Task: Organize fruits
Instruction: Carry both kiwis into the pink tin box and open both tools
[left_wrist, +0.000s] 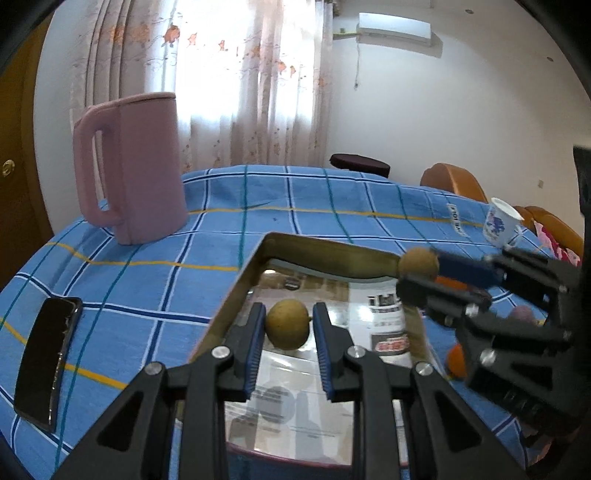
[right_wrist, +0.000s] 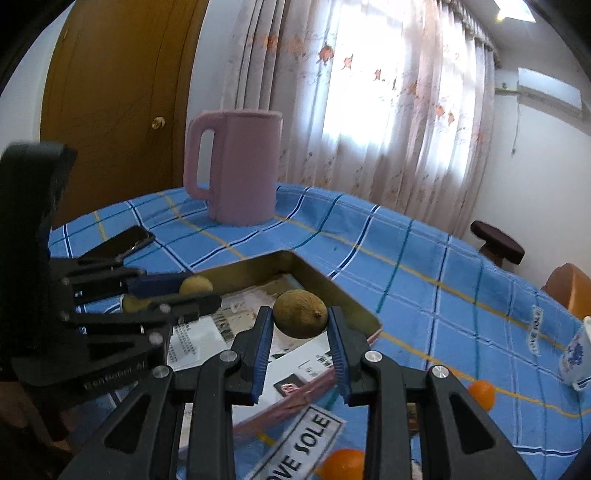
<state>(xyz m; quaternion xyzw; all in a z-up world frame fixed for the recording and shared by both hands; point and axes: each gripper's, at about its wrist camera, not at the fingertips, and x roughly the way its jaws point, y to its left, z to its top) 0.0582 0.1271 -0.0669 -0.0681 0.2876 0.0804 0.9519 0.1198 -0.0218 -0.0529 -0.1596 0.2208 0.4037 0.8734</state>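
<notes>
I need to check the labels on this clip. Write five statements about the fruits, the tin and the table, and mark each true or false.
1. The left gripper holds a small brown fruit between its pads. True.
2. The right gripper is empty. False: it holds another brown fruit.
3. Both held fruits are above the open tin lined with printed paper. True.
4. The pink jug lies on its side. False: it stands upright on the blue checked cloth.
5. Every orange fruit is inside the tin. False: an orange fruit lies on the cloth outside it.
</notes>
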